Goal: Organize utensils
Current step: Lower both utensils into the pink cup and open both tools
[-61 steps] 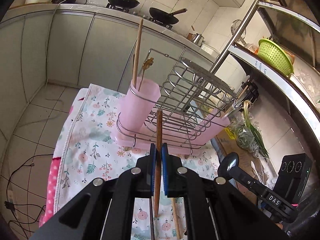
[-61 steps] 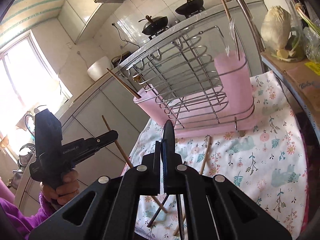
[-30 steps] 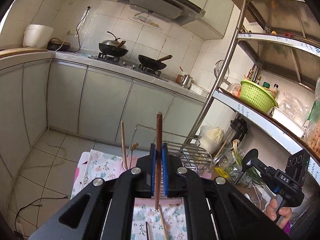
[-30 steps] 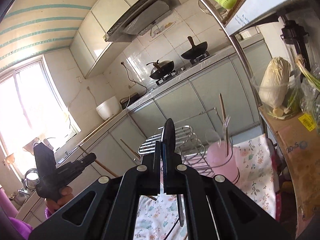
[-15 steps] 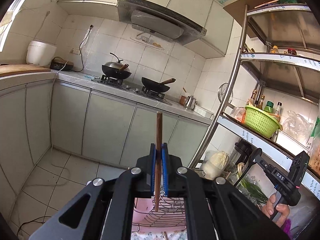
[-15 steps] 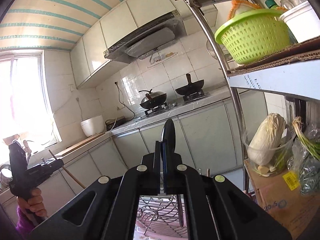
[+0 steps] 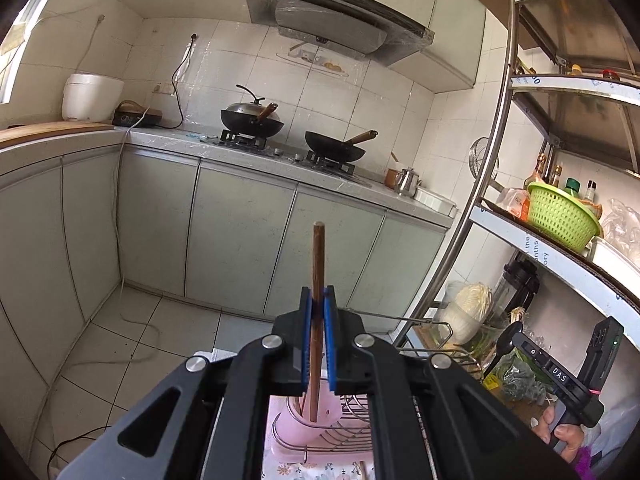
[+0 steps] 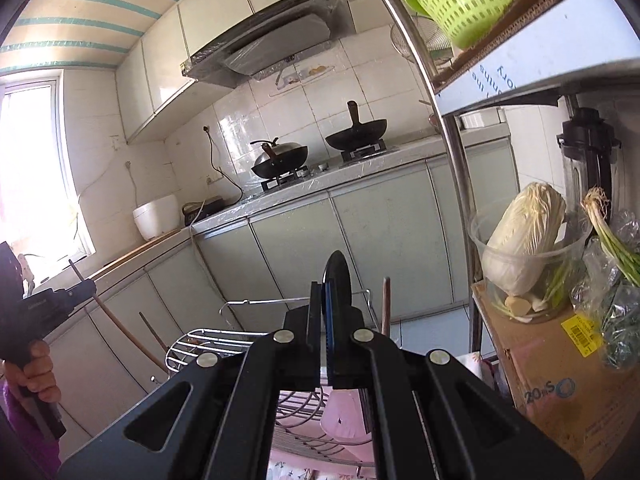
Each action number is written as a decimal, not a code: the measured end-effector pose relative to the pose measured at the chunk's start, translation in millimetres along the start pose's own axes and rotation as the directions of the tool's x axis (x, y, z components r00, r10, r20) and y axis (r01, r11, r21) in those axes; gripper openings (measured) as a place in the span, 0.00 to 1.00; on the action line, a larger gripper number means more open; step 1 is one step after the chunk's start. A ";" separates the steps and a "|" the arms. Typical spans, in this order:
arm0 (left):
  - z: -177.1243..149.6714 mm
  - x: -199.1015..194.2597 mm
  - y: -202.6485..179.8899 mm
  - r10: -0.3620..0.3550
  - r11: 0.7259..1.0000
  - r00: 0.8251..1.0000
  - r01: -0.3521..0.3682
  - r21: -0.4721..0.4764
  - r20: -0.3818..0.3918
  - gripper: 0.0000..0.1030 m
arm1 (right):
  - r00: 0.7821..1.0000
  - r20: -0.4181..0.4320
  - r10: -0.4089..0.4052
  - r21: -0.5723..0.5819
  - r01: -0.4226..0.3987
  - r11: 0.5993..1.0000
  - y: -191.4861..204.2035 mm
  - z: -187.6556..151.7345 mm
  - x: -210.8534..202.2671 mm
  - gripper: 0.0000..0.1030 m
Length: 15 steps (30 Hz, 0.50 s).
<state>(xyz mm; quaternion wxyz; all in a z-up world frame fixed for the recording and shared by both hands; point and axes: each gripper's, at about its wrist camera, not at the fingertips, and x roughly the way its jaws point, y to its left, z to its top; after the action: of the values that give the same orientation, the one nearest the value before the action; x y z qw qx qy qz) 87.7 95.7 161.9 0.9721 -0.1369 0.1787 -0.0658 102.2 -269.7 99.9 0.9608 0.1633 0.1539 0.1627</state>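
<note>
My left gripper (image 7: 319,300) is shut on a brown wooden chopstick (image 7: 318,256) that stands upright between the blue pads. Its lower end hangs just over the pink cup (image 7: 308,424) at the left end of the wire rack (image 7: 360,432). My right gripper (image 8: 326,300) is shut on a black spoon (image 8: 338,276), seen edge-on, above the rack (image 8: 224,340) and its other pink cup (image 8: 344,420), which holds a stick (image 8: 385,304). Each view shows the other gripper: the right one (image 7: 524,344) at the right, the left one (image 8: 86,290) with its chopstick (image 8: 116,324) at the left.
Grey kitchen cabinets and a counter with two woks (image 7: 252,120) run across the back. A metal shelf unit (image 7: 492,160) with a green basket (image 7: 560,216), a cabbage in a tub (image 8: 524,236) and a cardboard box (image 8: 560,360) stands close on the right. Floral cloth lies under the rack.
Both views have swung up from the table toward the kitchen wall, so the rack has dropped to the bottom edge. The chopstick's lower end now hangs over the pink cup. Both grips are unchanged.
</note>
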 end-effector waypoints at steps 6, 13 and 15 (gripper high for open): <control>-27.7 31.0 -1.0 0.014 1.000 0.996 -0.012 0.028 -0.088 0.05 | 0.998 -0.055 -0.011 0.023 0.013 1.000 -6.4 -19.9 6.8 0.02; -56.2 63.6 7.3 0.035 0.999 0.983 -0.034 0.004 -0.183 0.05 | 0.995 -0.098 -0.014 0.055 0.019 0.998 -12.0 -36.7 12.5 0.02; -60.0 69.0 9.7 0.040 0.999 0.980 -0.040 0.002 -0.196 0.05 | 0.995 -0.102 -0.011 0.056 0.016 0.998 -11.6 -37.0 11.9 0.02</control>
<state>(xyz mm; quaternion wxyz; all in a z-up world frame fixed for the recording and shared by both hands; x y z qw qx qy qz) 130.5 78.2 82.4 0.9508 -0.1268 0.2765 -0.0592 103.1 -266.0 59.5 0.9478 0.1808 0.2085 0.1599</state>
